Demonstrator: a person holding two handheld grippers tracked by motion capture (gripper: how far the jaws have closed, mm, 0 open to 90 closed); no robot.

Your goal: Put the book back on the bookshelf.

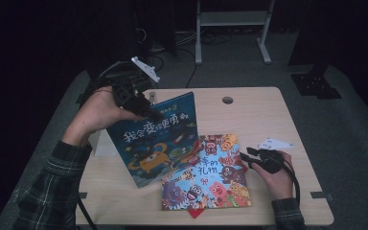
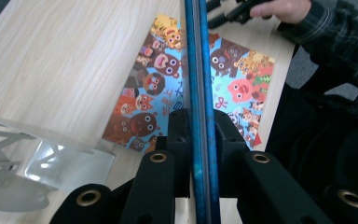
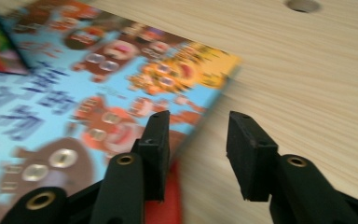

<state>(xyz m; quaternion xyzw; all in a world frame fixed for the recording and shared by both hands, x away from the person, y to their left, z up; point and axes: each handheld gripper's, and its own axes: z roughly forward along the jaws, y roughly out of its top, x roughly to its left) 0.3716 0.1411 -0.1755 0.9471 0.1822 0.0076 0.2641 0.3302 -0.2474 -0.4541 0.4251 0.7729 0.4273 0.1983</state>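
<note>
Blue picture book (image 1: 157, 139) gripped at its top edge in left gripper (image 1: 141, 106), jaws clenched on the cover, lower corner resting over animal picture book (image 1: 208, 175) flat on bench (image 1: 263, 115). Right gripper (image 3: 196, 154) beside that book's edge, jaws parted, holding nothing. Risk: thin grip slipping, blue book toppling or dragging the lower one.

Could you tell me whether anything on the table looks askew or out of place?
The blue book is held tilted in the left gripper, its lower edge overlapping the animal-cover book. That book lies slightly crooked on the table, with something red poking out beneath it.
</note>
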